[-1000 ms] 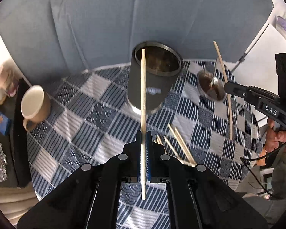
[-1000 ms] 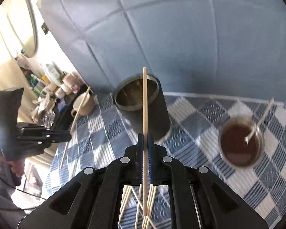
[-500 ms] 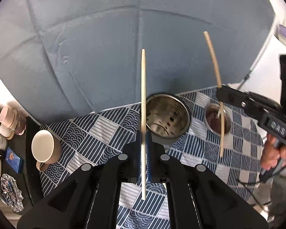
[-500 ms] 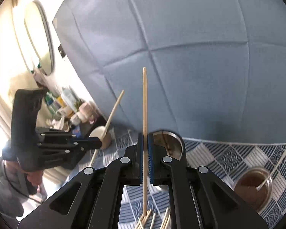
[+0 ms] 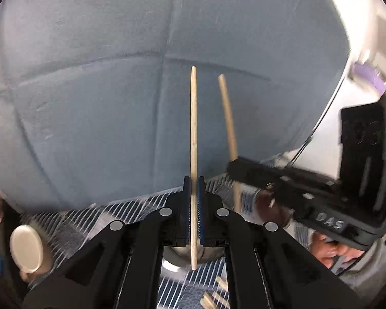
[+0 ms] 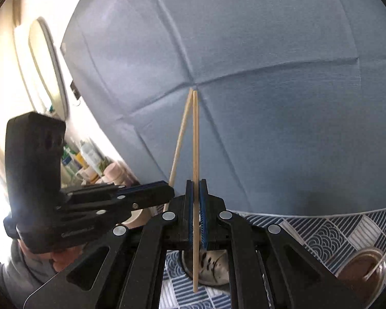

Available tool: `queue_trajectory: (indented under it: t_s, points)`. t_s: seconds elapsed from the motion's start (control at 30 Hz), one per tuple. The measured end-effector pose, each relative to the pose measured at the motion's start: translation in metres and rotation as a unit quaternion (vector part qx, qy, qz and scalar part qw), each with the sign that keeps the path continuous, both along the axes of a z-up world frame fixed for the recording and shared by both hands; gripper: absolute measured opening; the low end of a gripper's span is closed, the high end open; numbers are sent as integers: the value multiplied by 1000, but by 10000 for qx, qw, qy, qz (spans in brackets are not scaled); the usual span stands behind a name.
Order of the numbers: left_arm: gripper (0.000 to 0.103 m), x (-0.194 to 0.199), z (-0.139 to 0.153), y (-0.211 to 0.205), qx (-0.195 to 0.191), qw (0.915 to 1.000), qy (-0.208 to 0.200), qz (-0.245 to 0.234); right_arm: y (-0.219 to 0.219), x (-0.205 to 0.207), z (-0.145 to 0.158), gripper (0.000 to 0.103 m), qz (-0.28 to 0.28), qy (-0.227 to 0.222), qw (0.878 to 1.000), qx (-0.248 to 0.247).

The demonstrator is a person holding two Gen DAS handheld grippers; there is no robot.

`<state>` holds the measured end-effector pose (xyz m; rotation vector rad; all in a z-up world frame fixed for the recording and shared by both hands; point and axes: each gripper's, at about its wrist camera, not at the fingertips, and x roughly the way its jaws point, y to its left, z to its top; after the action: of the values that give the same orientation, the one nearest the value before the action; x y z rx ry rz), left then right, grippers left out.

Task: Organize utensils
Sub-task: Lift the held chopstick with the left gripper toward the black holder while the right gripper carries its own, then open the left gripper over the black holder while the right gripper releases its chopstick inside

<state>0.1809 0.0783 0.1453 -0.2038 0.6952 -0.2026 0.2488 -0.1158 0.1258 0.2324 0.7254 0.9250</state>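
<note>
While a metal holder [image 6: 211,265] waits just below both sets of fingers, the left gripper [image 5: 193,200] and right gripper [image 6: 196,206] each pinch one chopstick [image 5: 193,134] upright, likely to drop them in.

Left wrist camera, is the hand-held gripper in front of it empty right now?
No, the left hand-held gripper is shut on a wooden chopstick that sticks up between its blue pads.

Two pale wooden chopsticks [image 5: 193,139] [image 6: 195,154] upright above the steel holder [image 6: 213,265]
</note>
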Motion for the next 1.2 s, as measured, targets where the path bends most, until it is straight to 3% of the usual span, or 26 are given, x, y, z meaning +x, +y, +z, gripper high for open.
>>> queue_trajectory:
  t_s: [0.33,0.6,0.67,0.7,0.73,0.77,0.8,0.97,1.07,1.13,1.2]
  points:
    - [5,15,-38,19,-991,9942,-393,119,6,14,-21,5,-238,-36,9997,57]
    - [6,13,-50,13,-858,9954,-430,74,5,18,-44,9,-264,300,9991,-122]
    - [19,8,-48,15,-720,9961,-497,79,3,19,-46,9,-191,456,9988,14]
    - [40,7,-46,14,-639,9966,-504,86,1,20,-46,17,-247,522,9983,35]
    - [51,6,-45,13,-564,9970,-519,107,-1,19,-46,26,-313,539,9981,20]
    - [52,4,-43,13,-530,9970,-559,107,-2,18,-45,43,-393,527,9978,5]
    - [54,2,-41,13,-479,9970,-596,106,-4,17,-43,47,-452,478,9978,0]
    - [64,-5,-33,13,-307,9976,-586,208,-12,10,-30,58,-669,281,9973,-152]
    - [72,-18,-28,17,-276,9976,-582,265,-17,4,-21,64,-784,197,9966,-150]
    - [84,-26,-23,18,-211,9974,-605,327,-20,1,-17,68,-806,166,9965,-131]
    - [86,-32,-19,17,-174,9971,-636,375,-23,-4,-12,74,-860,140,9961,-118]
